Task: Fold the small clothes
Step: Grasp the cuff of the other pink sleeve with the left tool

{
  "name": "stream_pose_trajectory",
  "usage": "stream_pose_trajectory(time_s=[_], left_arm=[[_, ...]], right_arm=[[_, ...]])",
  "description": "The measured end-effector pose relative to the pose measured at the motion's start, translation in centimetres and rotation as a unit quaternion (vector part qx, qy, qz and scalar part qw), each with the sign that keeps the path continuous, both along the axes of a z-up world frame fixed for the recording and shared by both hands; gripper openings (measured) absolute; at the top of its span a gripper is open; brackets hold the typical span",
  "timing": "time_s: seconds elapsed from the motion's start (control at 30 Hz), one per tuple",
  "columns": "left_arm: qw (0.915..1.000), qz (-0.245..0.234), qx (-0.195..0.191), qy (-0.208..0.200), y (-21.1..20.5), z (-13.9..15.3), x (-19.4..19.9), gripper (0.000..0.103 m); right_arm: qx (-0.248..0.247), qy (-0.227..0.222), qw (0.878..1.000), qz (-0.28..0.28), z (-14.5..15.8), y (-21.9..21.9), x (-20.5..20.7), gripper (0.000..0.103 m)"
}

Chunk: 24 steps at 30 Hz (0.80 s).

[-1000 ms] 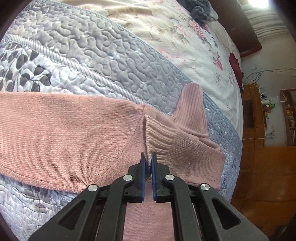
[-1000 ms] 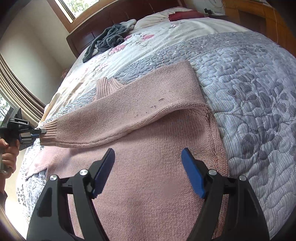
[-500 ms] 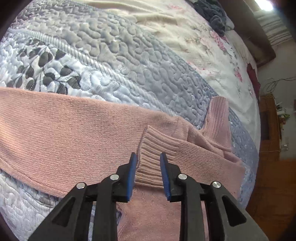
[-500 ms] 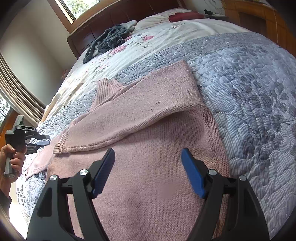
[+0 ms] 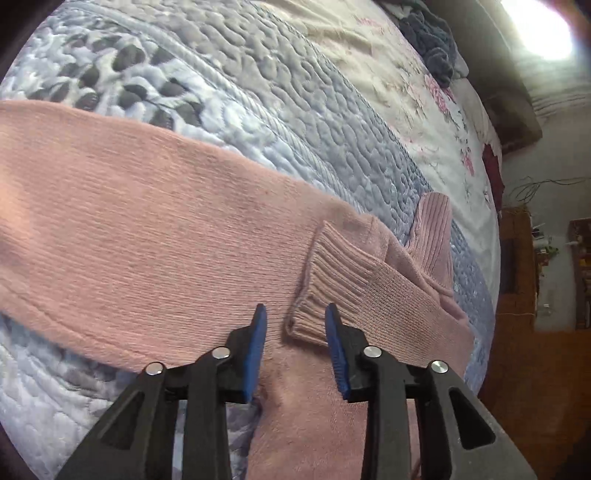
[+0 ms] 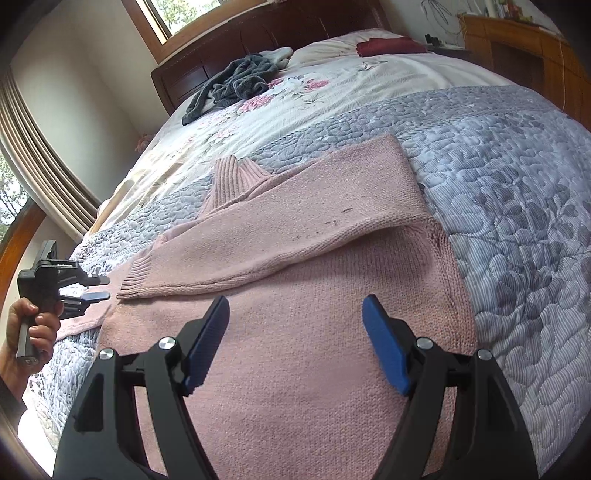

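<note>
A pink knit sweater (image 6: pixel 295 332) lies flat on the quilted bed, its ribbed collar (image 6: pixel 231 175) pointing toward the headboard. One sleeve (image 6: pixel 288 236) is folded across the chest, its ribbed cuff (image 5: pixel 332 280) lying loose on the body. My left gripper (image 5: pixel 295 325) stands open just short of that cuff, holding nothing; in the right wrist view this left gripper (image 6: pixel 98 288) is at the sweater's left edge, held by a hand (image 6: pixel 35 317). The other sleeve (image 5: pixel 129 229) stretches out to the left. My right gripper (image 6: pixel 295 314) hovers wide open over the sweater's lower body.
The grey-blue quilt (image 6: pixel 517 184) covers the near bed, a floral sheet (image 6: pixel 295 96) the far part. A dark grey garment (image 6: pixel 236 85) and a folded maroon cloth (image 6: pixel 388 46) lie near the wooden headboard (image 6: pixel 258 29). Wooden furniture (image 6: pixel 524 48) stands at the right.
My left gripper opened and let go of the sleeve cuff, which now rests on the sweater. It drew back slightly. The right gripper stayed open and hardly moved.
</note>
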<state>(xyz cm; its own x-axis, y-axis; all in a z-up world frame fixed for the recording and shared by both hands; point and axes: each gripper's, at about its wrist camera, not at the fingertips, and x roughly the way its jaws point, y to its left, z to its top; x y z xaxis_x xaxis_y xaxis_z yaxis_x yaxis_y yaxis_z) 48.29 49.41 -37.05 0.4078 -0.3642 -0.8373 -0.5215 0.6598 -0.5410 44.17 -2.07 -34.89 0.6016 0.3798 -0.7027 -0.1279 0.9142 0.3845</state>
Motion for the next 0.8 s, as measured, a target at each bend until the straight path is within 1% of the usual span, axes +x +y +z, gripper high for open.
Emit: stream_pose_trajectory(time_s=[0.03, 0.07, 0.1, 0.17, 0.27, 0.33, 0.4, 0.47, 0.5, 0.53, 0.7, 0.77, 0.8], left_arm=[[0.9996, 0.023, 0.008, -0.012, 2.2, 1.1, -1.8, 0.053], [0.9984, 0.050, 0.014, -0.021, 4.4, 2.1, -3.9, 0.062], [0.9963, 0.078, 0.015, -0.032, 6.6, 2.9, -6.1, 0.066], [0.9903, 0.129, 0.019, -0.047, 10.9, 4.2, -10.1, 0.068], [0.9777, 0.203, 0.023, -0.050, 16.8, 4.7, -16.0, 0.068], [0.9659, 0.251, 0.031, -0.053, 20.3, 4.7, -19.2, 0.068], [0.9518, 0.299, 0.034, -0.058, 23.5, 4.4, -21.9, 0.068], [0.9393, 0.337, 0.029, -0.060, 26.2, 3.9, -23.5, 0.068], [0.9346, 0.350, 0.021, -0.062, 27.3, 3.4, -24.1, 0.068], [0.9322, 0.356, 0.014, -0.061, 28.4, 2.8, -24.3, 0.068], [0.9267, 0.373, -0.007, -0.041, 31.4, -0.7, -23.5, 0.068], [0.9268, 0.373, 0.001, -0.041, 32.1, -1.2, -22.8, 0.068], [0.9299, 0.366, 0.009, -0.040, 32.2, -1.2, -22.8, 0.065]], right_arm=[[0.008, 0.003, 1.000, 0.002, 0.2, 0.4, -0.1, 0.075], [0.021, 0.009, 1.000, 0.004, 0.4, 0.8, -0.3, 0.075], [0.035, 0.016, 0.999, 0.009, 0.6, 1.3, -0.7, 0.076], [0.045, 0.029, 0.998, 0.023, 0.9, 2.7, -1.7, 0.076], [0.046, 0.041, 0.997, 0.049, 1.8, 5.0, -3.2, 0.076], [0.040, 0.039, 0.996, 0.064, 2.8, 6.5, -4.2, 0.076], [0.033, 0.037, 0.996, 0.078, 3.7, 7.8, -5.0, 0.076], [0.026, 0.034, 0.995, 0.087, 4.4, 8.9, -5.7, 0.077], [0.022, 0.033, 0.995, 0.091, 4.7, 9.4, -5.9, 0.077], [0.019, 0.032, 0.995, 0.095, 5.0, 9.8, -6.1, 0.077], [0.003, 0.031, 0.994, 0.107, 5.7, 11.4, -6.6, 0.078], [0.000, 0.033, 0.994, 0.108, 5.7, 11.7, -6.7, 0.078], [-0.001, 0.034, 0.993, 0.109, 5.5, 11.8, -6.7, 0.078]])
